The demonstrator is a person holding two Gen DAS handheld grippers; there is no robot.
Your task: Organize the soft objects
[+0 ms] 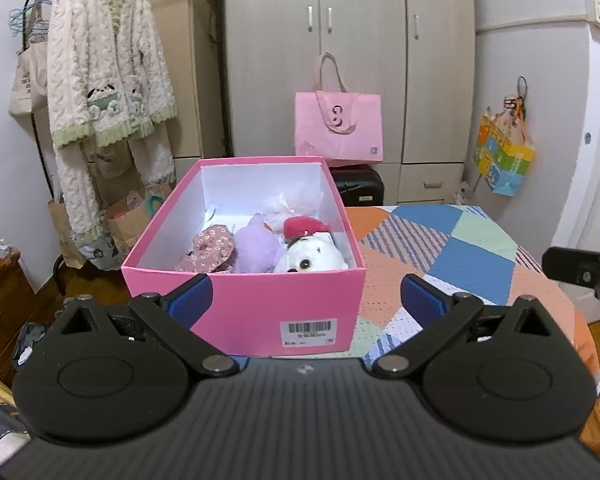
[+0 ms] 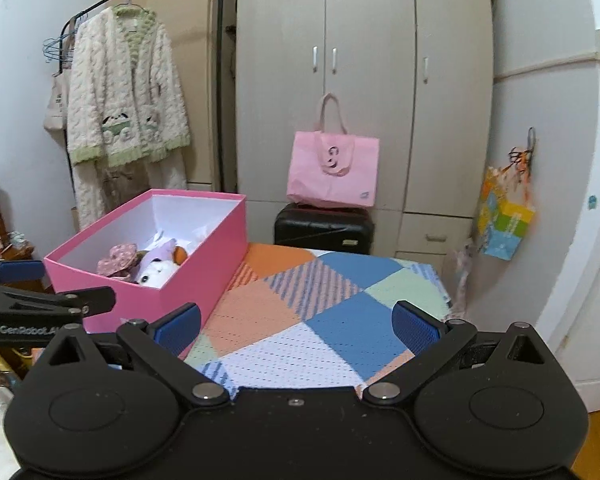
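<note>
the left gripper (image 1: 306, 300) is held with its jaws spread wide, nothing between them. just beyond it a pink box (image 1: 244, 312) is set at the left edge of the patchwork cloth (image 1: 460, 256). inside, along the near wall, a floral hat (image 1: 212, 249), a purple plush (image 1: 256, 250) and a white plush (image 1: 314, 256) with a red cap are packed side by side.

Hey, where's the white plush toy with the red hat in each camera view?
Left wrist view: white plush toy sits centre frame, in the near right corner of the pink box.
Right wrist view: white plush toy is left of centre, inside the pink box.
Shared landmark: the pink tote bag by the wardrobe.
</note>
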